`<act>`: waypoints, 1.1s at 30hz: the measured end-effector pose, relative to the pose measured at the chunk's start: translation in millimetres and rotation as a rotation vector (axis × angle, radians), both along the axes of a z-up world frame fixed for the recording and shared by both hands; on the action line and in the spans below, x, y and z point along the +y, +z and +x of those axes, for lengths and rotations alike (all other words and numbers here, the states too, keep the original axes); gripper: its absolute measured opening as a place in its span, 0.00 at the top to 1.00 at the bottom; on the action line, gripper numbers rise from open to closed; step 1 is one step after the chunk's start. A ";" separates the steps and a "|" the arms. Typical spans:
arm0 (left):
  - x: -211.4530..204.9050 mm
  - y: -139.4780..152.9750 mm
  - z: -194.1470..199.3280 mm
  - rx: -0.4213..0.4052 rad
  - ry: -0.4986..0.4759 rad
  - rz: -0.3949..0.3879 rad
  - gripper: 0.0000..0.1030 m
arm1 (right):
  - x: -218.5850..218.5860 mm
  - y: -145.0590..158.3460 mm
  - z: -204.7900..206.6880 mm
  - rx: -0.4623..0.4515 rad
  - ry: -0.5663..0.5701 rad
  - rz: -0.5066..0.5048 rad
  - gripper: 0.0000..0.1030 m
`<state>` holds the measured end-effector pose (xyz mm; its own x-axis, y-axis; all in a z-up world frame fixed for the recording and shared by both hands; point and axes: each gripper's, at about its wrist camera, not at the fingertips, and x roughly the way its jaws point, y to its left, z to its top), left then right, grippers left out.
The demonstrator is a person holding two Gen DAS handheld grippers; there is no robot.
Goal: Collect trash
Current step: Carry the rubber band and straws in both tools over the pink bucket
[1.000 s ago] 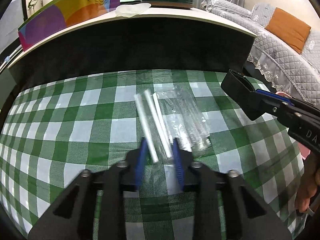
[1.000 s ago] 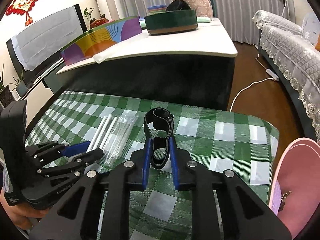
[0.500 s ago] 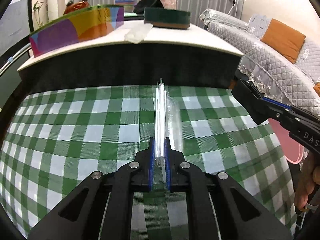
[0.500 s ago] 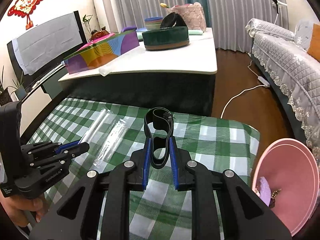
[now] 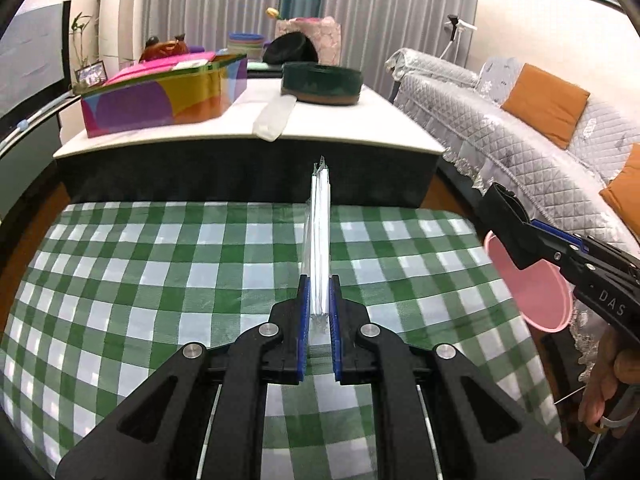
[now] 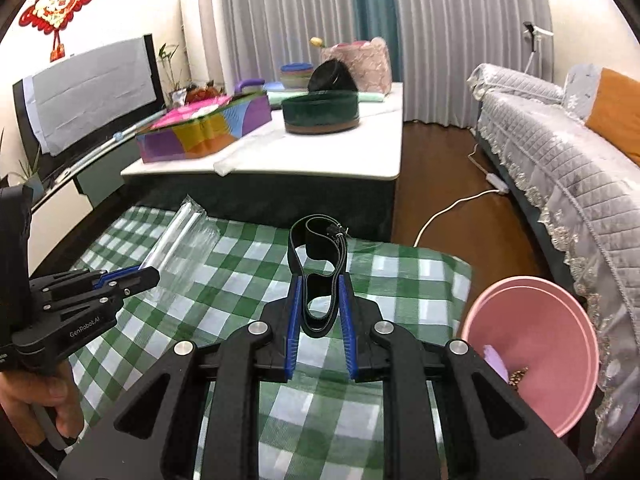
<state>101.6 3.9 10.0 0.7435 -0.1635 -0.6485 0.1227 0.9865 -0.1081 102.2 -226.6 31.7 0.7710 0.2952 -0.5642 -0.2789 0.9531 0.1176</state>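
my left tool (image 5: 319, 312) has just pinched the clear wrapper (image 5: 320, 240) and lifted it. right tool (image 6: 319, 312) grips the black strap (image 6: 318, 276). pink bin (image 6: 532, 352) next, i think.

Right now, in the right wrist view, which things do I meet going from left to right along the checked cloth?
left tool → clear plastic wrapper → black strap in the right tool → pink bin

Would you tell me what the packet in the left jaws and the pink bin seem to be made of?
Packet: likely thin clear plastic film, glossy; the checked cloth shows through it. Pink bin: probably moulded plastic, smooth, slightly shiny, uniform colour.
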 end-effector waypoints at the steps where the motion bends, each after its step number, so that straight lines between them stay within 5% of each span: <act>1: -0.9 2.3 -1.9 -0.006 -0.005 -0.002 0.91 | -2.3 3.7 -4.4 -0.006 -0.008 0.004 0.82; 17: -29.7 32.8 -31.9 -0.094 -0.090 -0.015 0.91 | -75.8 64.6 -49.1 -0.100 -0.116 0.016 0.82; 33: -67.9 27.9 -30.0 -0.108 -0.172 -0.008 0.91 | -144.5 33.4 -43.4 -0.092 -0.300 0.046 0.82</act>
<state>71.6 -64.0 37.9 0.7691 -0.2987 -0.5650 0.3004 0.9493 -0.0930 58.8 -371.0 65.1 0.8747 0.0701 -0.4796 0.0027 0.9888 0.1494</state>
